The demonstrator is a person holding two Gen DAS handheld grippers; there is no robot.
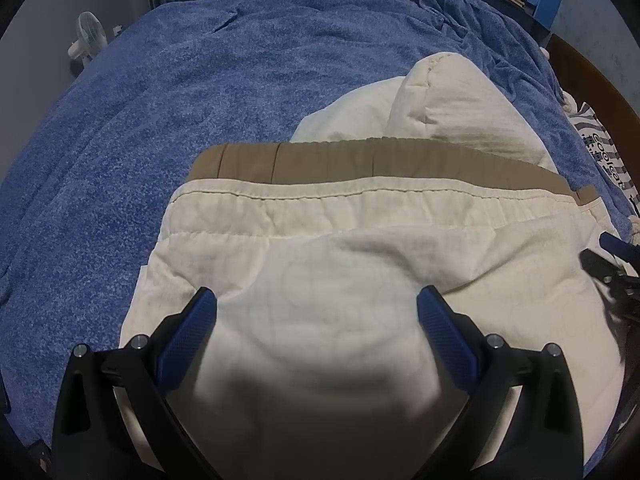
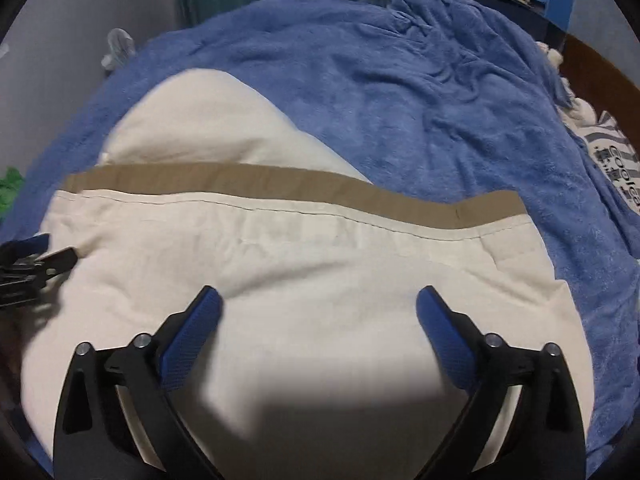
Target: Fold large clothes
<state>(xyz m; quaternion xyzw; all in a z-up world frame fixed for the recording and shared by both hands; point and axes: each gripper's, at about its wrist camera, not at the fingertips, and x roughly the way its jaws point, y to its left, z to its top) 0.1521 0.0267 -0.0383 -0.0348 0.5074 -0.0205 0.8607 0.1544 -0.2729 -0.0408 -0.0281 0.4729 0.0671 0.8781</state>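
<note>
Across the near part of the blue-covered bed (image 1: 168, 92) a cream garment (image 1: 328, 280) with a tan band (image 2: 280, 184) is spread — both the left gripper (image 1: 316, 312) and the right gripper (image 2: 318, 312) are held above it, fingers wide apart, nothing gripped.

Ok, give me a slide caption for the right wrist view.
Right gripper open above a cream garment with a tan band, laid on a blue blanket.
</note>
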